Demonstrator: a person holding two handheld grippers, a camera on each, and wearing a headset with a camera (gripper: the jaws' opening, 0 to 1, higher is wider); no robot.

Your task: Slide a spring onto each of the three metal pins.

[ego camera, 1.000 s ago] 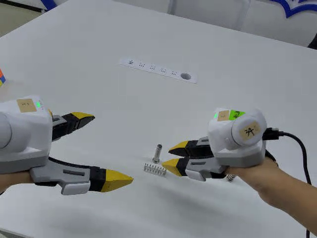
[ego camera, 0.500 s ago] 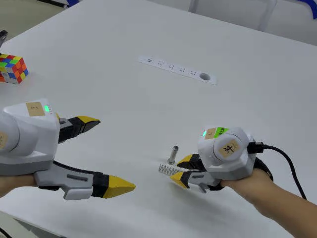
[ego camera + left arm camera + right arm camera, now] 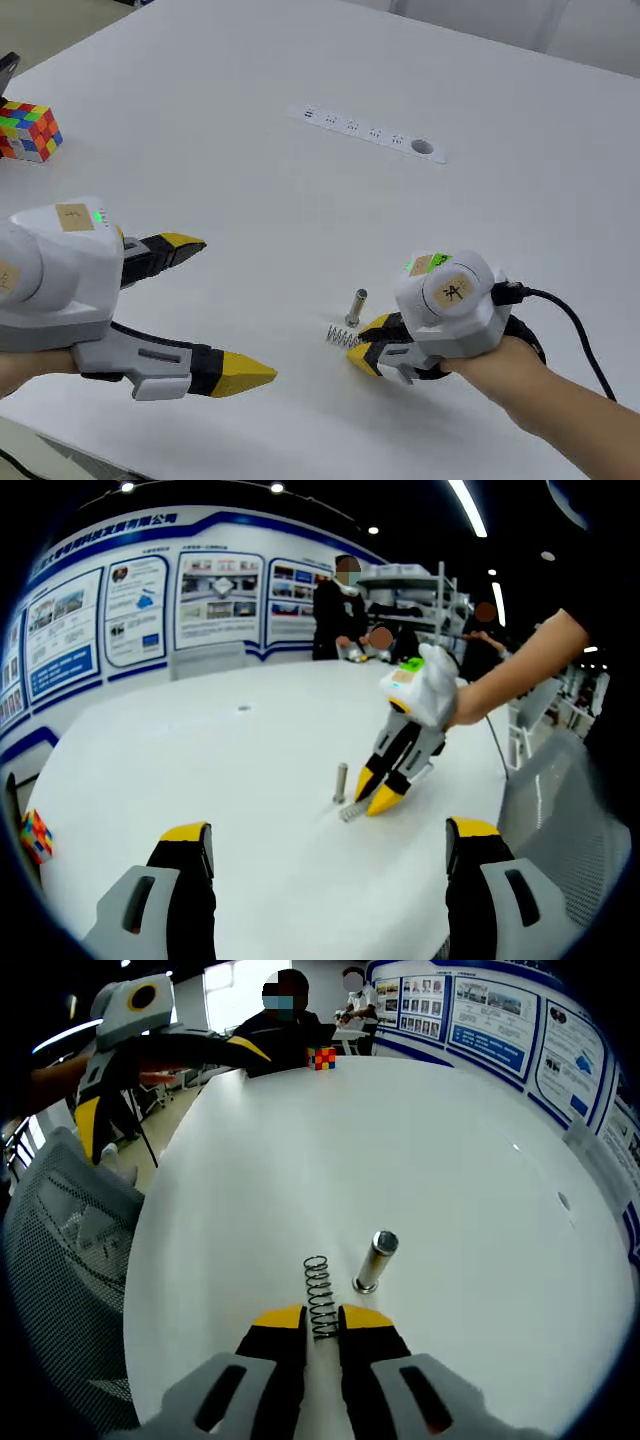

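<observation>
Right gripper view: right gripper has its jaws narrow, yellow tips nipping the near end of the spring. The spring runs from 6 toward 12 o'clock along the jaw line, lying low on the table. Its far end prob. rests on the surface, but that's hard to tell at this angle. One metal pin stands upright just beside it, at approx. 1 o'clock from the spring's far end, not touching it.

Step in hand, as I read it: get the spring up and over that pin. To do it well:
- hold the nip near the end coil w/o crushing it
- lift, then tip the spring vertical so the open end faces down
- centre the bore over the pin's top before lowering; come in from 7 o'clock so the tips don't knock the pin over
- release only once the coils have dropped round the shaft

Left gripper hangs at 8 o'clock in the head view, jaws wide apart, holding nothing, well apart from the pin; it could steady the pin's base. Further out: a colour cube at 10 o'clock, a power strip at 12.
</observation>
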